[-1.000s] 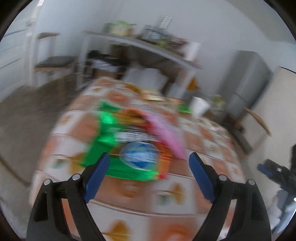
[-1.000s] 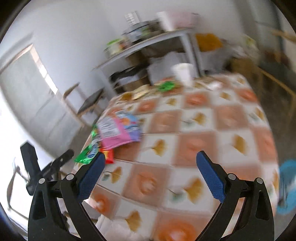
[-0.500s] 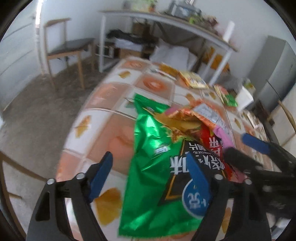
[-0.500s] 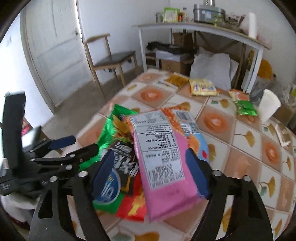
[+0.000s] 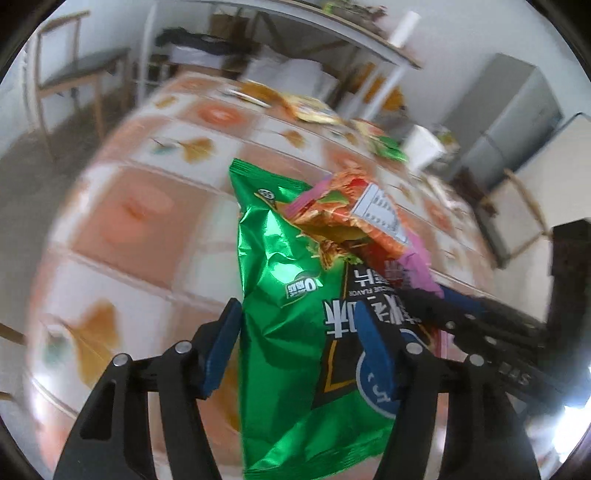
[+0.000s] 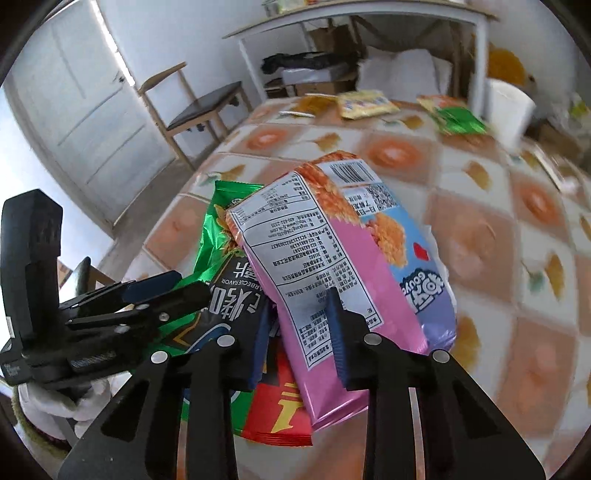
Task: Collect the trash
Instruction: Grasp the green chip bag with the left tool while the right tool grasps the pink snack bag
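Nearest, the left hand-held gripper [image 5: 299,347] is seen part-closed around the lower half of the green snack bag [image 5: 288,295]; one blue pad meets the bag's left edge, the other lies over its printed face. Whether the bag is truly pinched cannot be told.

The right hand-held gripper [image 6: 299,332] is narrowed onto the pink snack bag [image 6: 325,280], with pads at either side of its lower edge; firm contact cannot be confirmed. A red wrapper [image 6: 280,413] is noted beneath the pink bag, overlapping the green one.

All three packets are stacked at the near edge of the desk [image 6: 480,236], which is covered by a cloth of orange and white squares with yellow leaf prints.

Further along the desk, a yellow packet [image 6: 365,104], a small green packet [image 6: 460,122] and a white paper cup [image 6: 511,110] are recorded, well apart from the stack.

Beyond, a wooden chair [image 6: 199,107] is seen beside a white door [image 6: 85,110], and a white shelf table [image 6: 351,22] stands against the wall. A grey cabinet [image 5: 513,110] is visible in the left view.
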